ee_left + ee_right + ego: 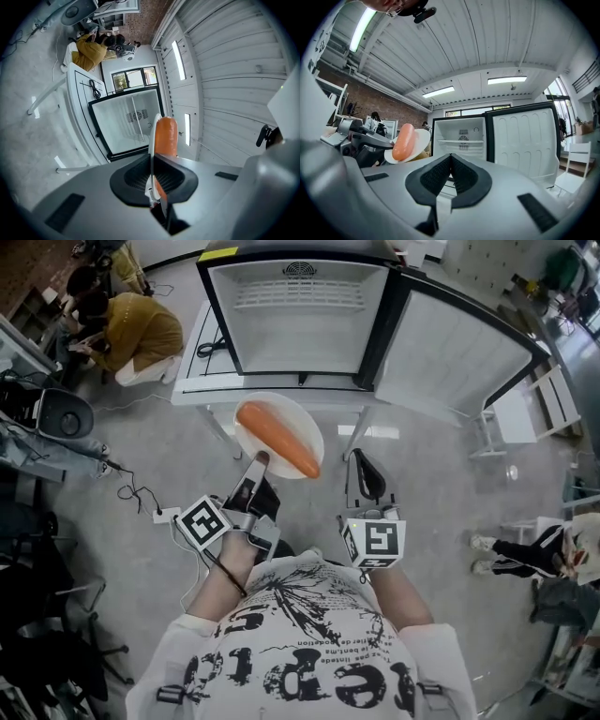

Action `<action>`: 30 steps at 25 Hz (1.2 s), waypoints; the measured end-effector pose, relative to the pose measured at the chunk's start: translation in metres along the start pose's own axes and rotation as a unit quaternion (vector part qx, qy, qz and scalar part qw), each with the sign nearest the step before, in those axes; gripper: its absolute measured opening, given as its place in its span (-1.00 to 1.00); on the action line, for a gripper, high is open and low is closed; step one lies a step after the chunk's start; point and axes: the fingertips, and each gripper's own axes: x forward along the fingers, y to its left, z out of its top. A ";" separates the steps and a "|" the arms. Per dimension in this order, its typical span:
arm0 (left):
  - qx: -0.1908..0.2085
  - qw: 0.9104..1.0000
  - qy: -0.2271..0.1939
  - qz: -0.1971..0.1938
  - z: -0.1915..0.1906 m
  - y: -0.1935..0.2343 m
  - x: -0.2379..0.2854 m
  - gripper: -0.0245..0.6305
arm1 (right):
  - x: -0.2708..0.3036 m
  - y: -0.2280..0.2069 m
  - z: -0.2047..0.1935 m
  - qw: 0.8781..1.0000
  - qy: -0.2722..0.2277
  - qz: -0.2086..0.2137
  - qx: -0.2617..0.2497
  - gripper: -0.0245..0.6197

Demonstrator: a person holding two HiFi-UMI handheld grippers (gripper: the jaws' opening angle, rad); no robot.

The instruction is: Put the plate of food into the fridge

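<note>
A white plate [292,418] carrying a long orange sausage-shaped food [277,439] hangs in front of the open fridge [298,320]. My left gripper [258,463] is shut on the plate's near rim. In the left gripper view the plate [153,133] stands edge-on between the jaws, with the food [165,136] beside it and the fridge's white inside [126,124] beyond. My right gripper [366,476] is shut on nothing, to the right of the plate. The right gripper view shows the plate [421,139] and food [403,142] at left and the fridge [461,136] straight ahead.
The fridge door [459,357] stands swung open to the right. The fridge sits on a white stand [202,352] with a black cable on it. A person in yellow [141,329] crouches at upper left. A white chair [525,413] and another person's legs [516,554] are at right.
</note>
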 end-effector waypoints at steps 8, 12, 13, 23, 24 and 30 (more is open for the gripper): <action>0.002 1.000 0.002 0.010 0.024 0.019 0.048 -0.86 | 0.043 -0.013 -0.014 0.999 0.025 0.014 0.033 -0.92; -0.011 1.000 0.002 0.003 0.045 0.030 0.081 -0.86 | 0.070 -0.021 -0.013 0.999 0.029 0.006 0.023 -0.92; -0.010 1.000 0.005 0.001 0.050 0.031 0.089 -0.86 | 0.077 -0.025 -0.013 0.999 0.031 0.003 0.021 -0.92; -0.019 0.999 0.043 -0.017 0.110 0.050 0.174 -0.86 | 0.180 -0.044 -0.003 0.998 0.036 -0.036 0.024 -0.92; -0.019 0.999 0.047 -0.018 0.116 0.052 0.180 -0.86 | 0.190 -0.044 -0.002 0.998 0.036 -0.039 0.026 -0.92; -0.023 0.998 0.054 -0.024 0.143 0.065 0.209 -0.86 | 0.230 -0.049 -0.005 0.998 0.046 -0.049 0.019 -0.92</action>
